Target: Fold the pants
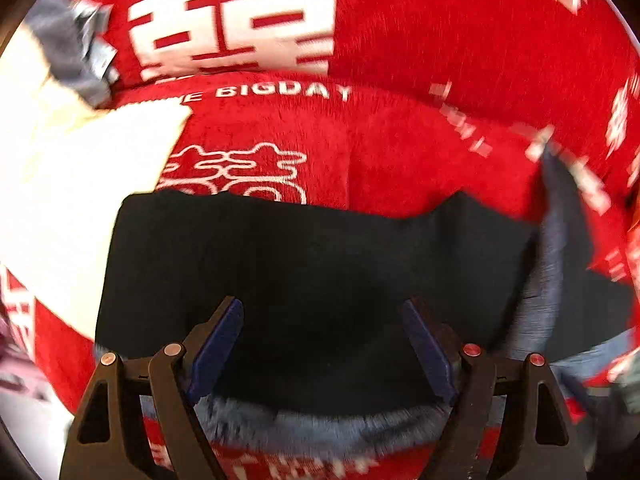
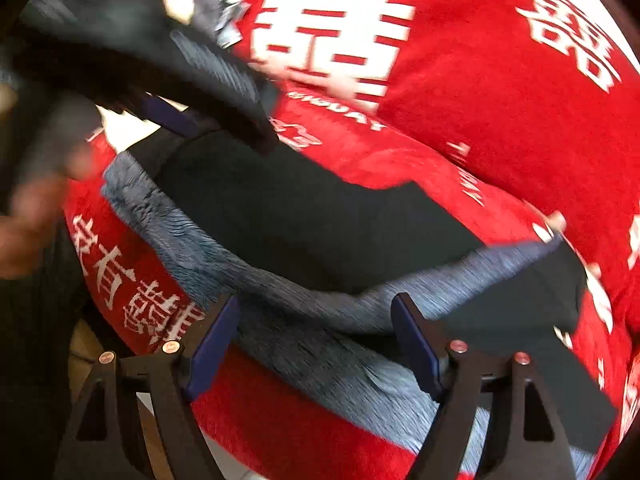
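— On the red blanket [image 1: 420,152], near its front edge, lie the dark pants [image 1: 304,256], already folded flat, with a blue fleecy lining [image 2: 304,336] showing at the border.
— Are they held?
— No. The left gripper [image 1: 322,350] and the right gripper [image 2: 316,344] both stand spread above the cloth, pinching nothing.
— How will they handle?
— Soft and limp, I think; best taken at the corners of the folded edge.
— Any writing?
— "BIGDAY" [image 1: 284,92] in white, and big Chinese characters.

Brightly lit, strongly motion-blurred toward the frame edges; heavy fisheye bending, black corners; overexposed white patch at left.
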`<state>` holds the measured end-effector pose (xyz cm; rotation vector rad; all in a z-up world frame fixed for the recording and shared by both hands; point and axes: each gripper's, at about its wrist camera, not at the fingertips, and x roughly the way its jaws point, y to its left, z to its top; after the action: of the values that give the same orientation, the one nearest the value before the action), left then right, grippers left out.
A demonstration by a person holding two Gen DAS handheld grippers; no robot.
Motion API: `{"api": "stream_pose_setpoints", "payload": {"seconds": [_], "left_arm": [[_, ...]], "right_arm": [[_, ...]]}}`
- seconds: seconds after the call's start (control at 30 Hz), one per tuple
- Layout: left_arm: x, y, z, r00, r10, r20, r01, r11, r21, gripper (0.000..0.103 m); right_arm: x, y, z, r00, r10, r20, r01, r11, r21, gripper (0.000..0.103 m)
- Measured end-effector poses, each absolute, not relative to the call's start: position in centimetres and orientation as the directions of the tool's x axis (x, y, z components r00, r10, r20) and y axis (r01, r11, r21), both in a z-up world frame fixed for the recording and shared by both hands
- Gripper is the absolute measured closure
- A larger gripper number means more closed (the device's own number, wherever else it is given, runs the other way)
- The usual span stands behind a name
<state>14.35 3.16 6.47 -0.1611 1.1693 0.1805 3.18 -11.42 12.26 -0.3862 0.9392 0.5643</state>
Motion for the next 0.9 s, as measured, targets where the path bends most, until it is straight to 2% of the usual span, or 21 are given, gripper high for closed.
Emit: {"api": "stream_pose_setpoints", "payload": {"seconds": [0.1, 0.2, 0.23, 0.33, 0.43, 0.53, 0.7, 0.8, 0.83, 0.9], "left_arm": [[14.4, 1.5, 3.6, 0.311, 0.136, -0.941, -0.163, 0.983, 0.088, 0.020], [11.9, 1.0, 2.8, 0.326, 0.161, -0.932, -0.122, 0.984, 0.127, 0.020], [10.9, 1.1, 2.7, 0.320, 0.179, -0.930, -0.120, 0.982, 0.148, 0.014], [8.9, 2.6, 2.5, 0.300, 0.164, -0.940, -0.175, 0.978, 0.115, 0.001], [7.7, 4.1, 2.0, 0.262, 0.146, -0.954, -0.214, 0.973, 0.091, 0.001], [7.2, 4.1, 2.0, 0.240, 0.187, -0.953, -0.207, 0.968, 0.138, 0.001], [7.2, 4.0, 4.1, 0.281, 0.182, -0.942, -0.208, 0.970, 0.125, 0.001], [8.6, 4.2, 5.2, 0.298, 0.168, -0.940, -0.218, 0.970, 0.104, 0.001], [9.7, 4.4, 5.4, 0.298, 0.167, -0.940, -0.223, 0.970, 0.102, 0.001], [11.5, 4.5, 5.4, 0.299, 0.164, -0.940, -0.224, 0.970, 0.099, 0.001]], "right_arm": [[4.5, -15.2, 13.2, 0.484, 0.250, -0.839, -0.508, 0.861, -0.037, 0.021], [7.2, -19.1, 13.5, 0.504, 0.187, -0.843, -0.401, 0.915, -0.036, 0.020], [8.9, -20.5, 13.5, 0.505, 0.155, -0.849, -0.352, 0.935, -0.038, 0.020], [15.3, -23.0, 13.2, 0.475, 0.078, -0.876, -0.227, 0.973, -0.037, 0.018], [21.7, -24.0, 11.9, 0.428, -0.004, -0.904, -0.119, 0.991, -0.061, 0.018], [27.5, -24.0, 10.5, 0.378, -0.045, -0.925, -0.060, 0.996, -0.073, 0.018], [35.2, -23.3, 6.8, 0.246, -0.244, -0.938, 0.033, 0.969, -0.244, 0.017], [38.6, -23.9, 3.4, 0.087, -0.387, -0.918, 0.046, 0.922, -0.385, 0.015], [38.8, -24.1, 2.4, 0.038, -0.404, -0.914, 0.031, 0.914, -0.403, 0.015], [38.5, -24.7, 2.8, 0.075, -0.378, -0.923, 0.048, 0.926, -0.375, 0.017]]}}
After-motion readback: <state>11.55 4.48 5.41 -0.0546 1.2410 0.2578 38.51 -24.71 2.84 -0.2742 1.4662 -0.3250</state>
